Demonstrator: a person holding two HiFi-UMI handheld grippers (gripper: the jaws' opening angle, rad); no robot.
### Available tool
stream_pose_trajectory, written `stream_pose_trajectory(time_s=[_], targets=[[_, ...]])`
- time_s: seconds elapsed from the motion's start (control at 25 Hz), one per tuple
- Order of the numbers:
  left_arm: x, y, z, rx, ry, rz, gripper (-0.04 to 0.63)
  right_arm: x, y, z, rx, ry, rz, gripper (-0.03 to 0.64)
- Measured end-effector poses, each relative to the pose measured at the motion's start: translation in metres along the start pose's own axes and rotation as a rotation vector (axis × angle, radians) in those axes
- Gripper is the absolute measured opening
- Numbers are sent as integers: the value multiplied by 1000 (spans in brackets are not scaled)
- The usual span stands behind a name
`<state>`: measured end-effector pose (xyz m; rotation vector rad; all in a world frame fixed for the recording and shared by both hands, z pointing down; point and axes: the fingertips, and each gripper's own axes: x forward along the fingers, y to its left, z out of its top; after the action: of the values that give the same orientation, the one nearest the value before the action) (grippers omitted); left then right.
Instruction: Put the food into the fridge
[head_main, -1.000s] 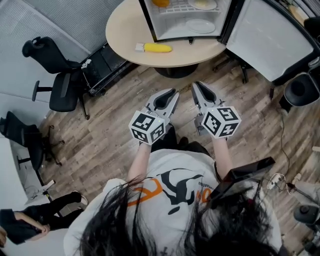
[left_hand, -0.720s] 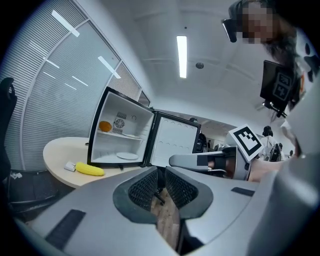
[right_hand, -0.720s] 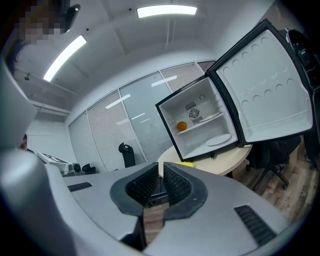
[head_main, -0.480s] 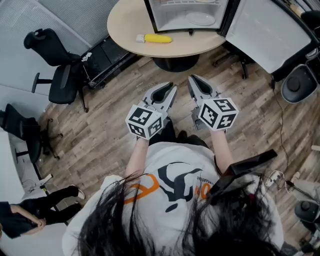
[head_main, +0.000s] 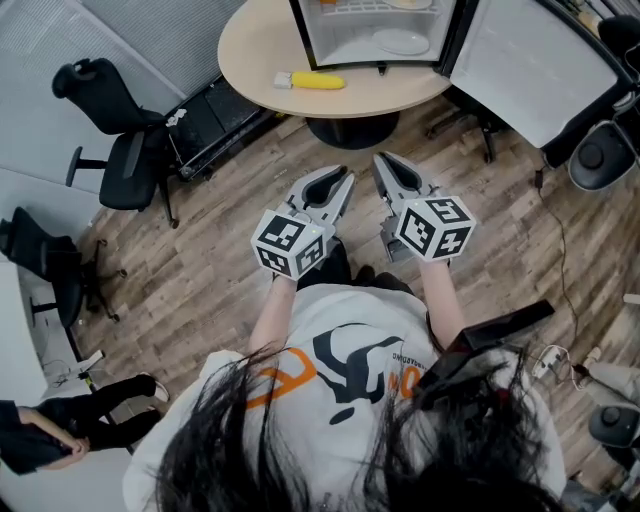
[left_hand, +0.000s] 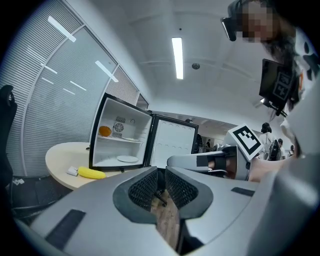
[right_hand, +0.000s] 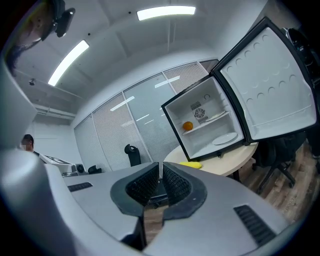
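Since a second ago, the table (head_main: 250, 50) and fridge (head_main: 300, 30) sit higher in the head view, with less of the fridge's inside showing. Both grippers are hardly changed.

Left gripper (head_main: 345, 176): jaws clenched, nothing between the pads, only floor seen through the slit. Right gripper (head_main: 380, 158): jaws clenched too, empty. The two are held side by side, near each other, over wood floor and pointing toward the table.

Yellow food (head_main: 310, 80): lies on the table ahead and to the left of the left gripper, well apart from both, just left of the fridge and outside it.

Fridge straight ahead of the grippers, its door (head_main: 520, 60) swung open to the right. Inside are a plate (head_main: 400, 41) on the bottom and an orange (left_hand: 104, 131) on the upper shelf.
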<state>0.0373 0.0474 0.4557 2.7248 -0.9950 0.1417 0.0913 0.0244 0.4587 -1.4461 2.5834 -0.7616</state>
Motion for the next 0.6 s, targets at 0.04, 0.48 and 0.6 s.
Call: stream_pose_trajectory(time_s=[0.04, 0.48, 0.6], targets=[[-1, 1, 0, 2, 0, 1, 49, 1, 2, 0, 1, 0, 4, 35], [2, 6, 5, 18, 1, 3, 49, 5, -1, 3, 19, -10, 11, 35], [6, 5, 6, 20, -1, 2, 49, 3, -6, 5, 31, -14, 10, 35]])
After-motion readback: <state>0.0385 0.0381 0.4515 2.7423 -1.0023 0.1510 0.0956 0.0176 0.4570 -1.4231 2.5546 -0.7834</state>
